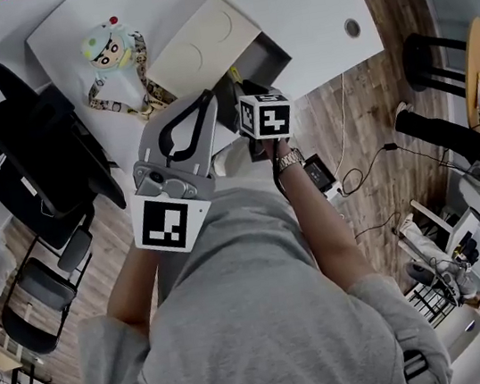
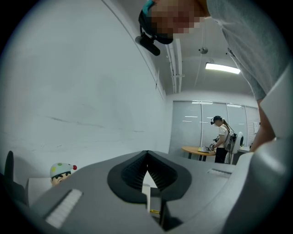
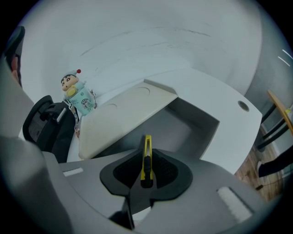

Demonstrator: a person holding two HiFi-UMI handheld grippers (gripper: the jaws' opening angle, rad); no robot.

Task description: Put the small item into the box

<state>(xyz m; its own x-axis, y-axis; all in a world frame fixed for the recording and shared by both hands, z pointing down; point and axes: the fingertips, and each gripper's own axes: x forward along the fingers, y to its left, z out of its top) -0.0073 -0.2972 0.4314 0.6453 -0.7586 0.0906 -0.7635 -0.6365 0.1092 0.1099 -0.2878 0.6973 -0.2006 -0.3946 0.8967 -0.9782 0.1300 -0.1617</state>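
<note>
White table (image 1: 314, 30) is carrying everything; its top is looking smooth and matte. Grey box (image 3: 183, 128) is sitting at the table's near edge, with flat, rigid walls and square corners. Its cream lid (image 3: 123, 114), a stiff panel with rounded corners, is lying tilted over the left part of the mouth, so only the right part is showing open. Likely trouble: a long item going in at an angle may be catching the lid's lip or the rim and skidding off the near edge. Left gripper (image 2: 146, 157) is pointing up and away with its ribbed pads pressed together on nothing. Right gripper (image 3: 146, 155) is hanging short of the box, pinching the small item by its lower half. Soft-looking doll (image 3: 75, 91) is sitting by the table's left edge, well apart. The item is a yellow utility knife (image 3: 147, 145), slim, hard and slick, so it may be pivoting or slipping in the pads.
</note>
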